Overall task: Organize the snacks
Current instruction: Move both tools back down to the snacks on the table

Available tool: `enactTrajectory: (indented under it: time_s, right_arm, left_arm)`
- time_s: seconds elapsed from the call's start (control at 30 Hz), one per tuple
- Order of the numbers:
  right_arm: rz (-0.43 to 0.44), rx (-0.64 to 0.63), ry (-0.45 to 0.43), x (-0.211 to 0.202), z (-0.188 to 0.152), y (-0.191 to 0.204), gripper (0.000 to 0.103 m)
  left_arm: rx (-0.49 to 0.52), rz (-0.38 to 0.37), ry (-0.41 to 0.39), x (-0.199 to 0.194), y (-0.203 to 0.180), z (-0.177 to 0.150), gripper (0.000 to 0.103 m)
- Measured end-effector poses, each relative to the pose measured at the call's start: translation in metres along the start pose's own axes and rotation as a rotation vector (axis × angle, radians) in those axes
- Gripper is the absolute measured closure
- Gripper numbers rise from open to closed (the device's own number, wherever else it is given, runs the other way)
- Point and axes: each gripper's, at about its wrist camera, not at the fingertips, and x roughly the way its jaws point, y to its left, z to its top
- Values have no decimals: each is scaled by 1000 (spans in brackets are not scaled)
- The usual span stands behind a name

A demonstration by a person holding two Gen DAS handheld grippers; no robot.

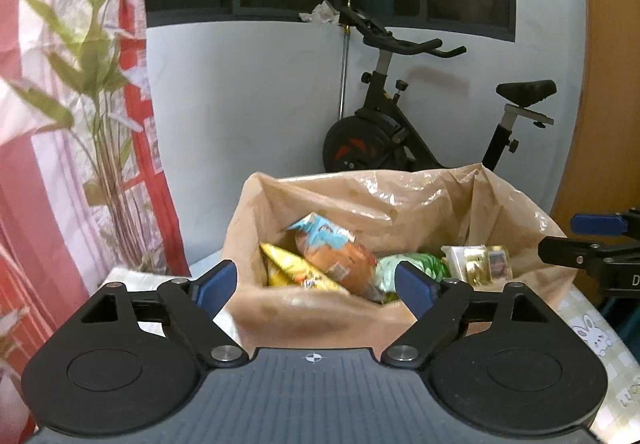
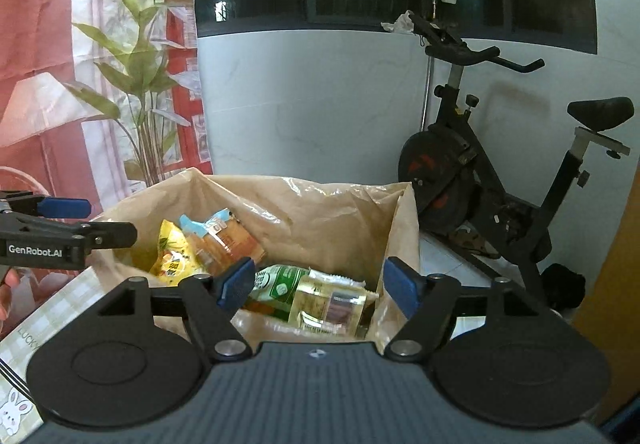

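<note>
An open brown paper bag [image 1: 360, 200] [image 2: 320, 212] stands on the table just ahead of both grippers. Inside lie a yellow packet [image 1: 288, 268] [image 2: 172, 248], an orange and blue packet [image 1: 340, 256] [image 2: 228, 240], a green packet [image 1: 424, 264] [image 2: 280, 280] and a gold-and-clear packet [image 1: 480, 264] [image 2: 332, 304]. My left gripper [image 1: 316, 280] is open at the bag's near rim, nothing between its blue pads. My right gripper [image 2: 320, 280] is open too, over the bag's near right corner, and holds nothing. Each gripper shows at the edge of the other's view [image 1: 592, 240] [image 2: 72, 220].
The table has a checked cloth with a rabbit print [image 1: 592, 336] [image 2: 16, 412]. Behind the bag stands an exercise bike [image 1: 400, 132] [image 2: 480, 172] against a white wall. A leafy plant [image 1: 100, 84] and a red curtain [image 2: 36, 44] are at the left, a wooden door [image 1: 608, 84] at the right.
</note>
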Motion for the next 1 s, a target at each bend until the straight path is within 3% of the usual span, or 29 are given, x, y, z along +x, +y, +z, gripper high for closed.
enactTrajectory:
  time_s: [0.6,1.0]
  right_arm:
    - [63,-21,-53,-61,-47,5,25]
    - [94,-27,66,-69,-122,2,25]
  left_arm:
    - [-64,19,17,-48,15,-65,15]
    - [-168,57,153,-45,21,-130,15]
